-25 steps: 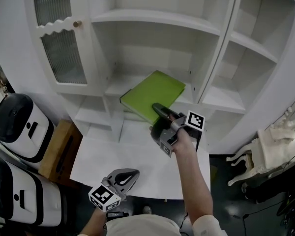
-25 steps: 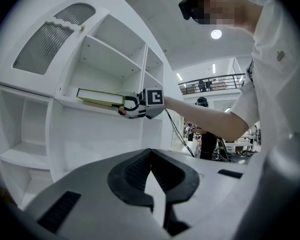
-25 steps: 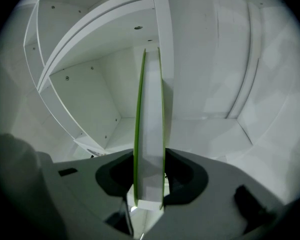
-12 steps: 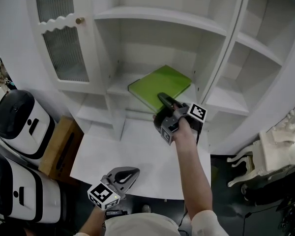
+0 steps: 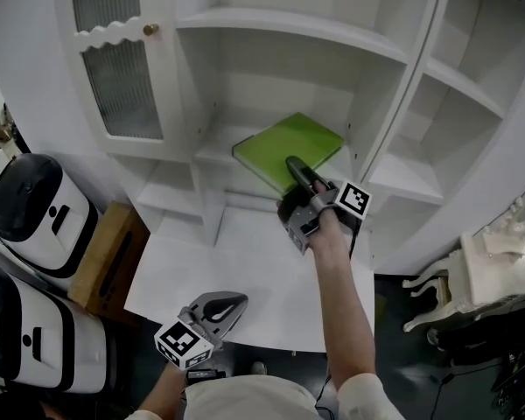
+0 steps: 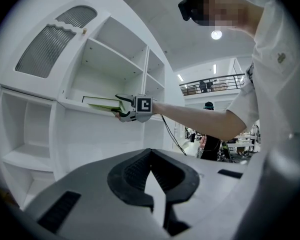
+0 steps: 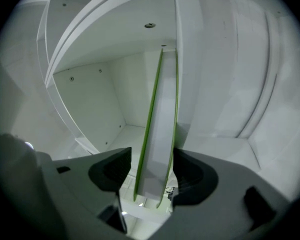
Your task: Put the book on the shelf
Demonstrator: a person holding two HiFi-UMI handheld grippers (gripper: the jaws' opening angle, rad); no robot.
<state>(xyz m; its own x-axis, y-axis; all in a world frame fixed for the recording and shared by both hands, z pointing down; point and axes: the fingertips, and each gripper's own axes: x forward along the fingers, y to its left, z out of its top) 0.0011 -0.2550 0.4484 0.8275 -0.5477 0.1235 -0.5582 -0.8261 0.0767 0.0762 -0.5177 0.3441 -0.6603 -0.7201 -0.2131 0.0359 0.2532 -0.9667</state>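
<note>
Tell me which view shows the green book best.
The head view: the book shows most of its green cover, lying on the shelf. The right gripper view shows only its page edge between the right gripper's jaws, which have just been opening. The left gripper view shows it small and edge-on.

Bright, even light, fisheye edges (dark-cornered)

Book near corner hidden behind right gripper; ornate white furniture cut by edge.
</note>
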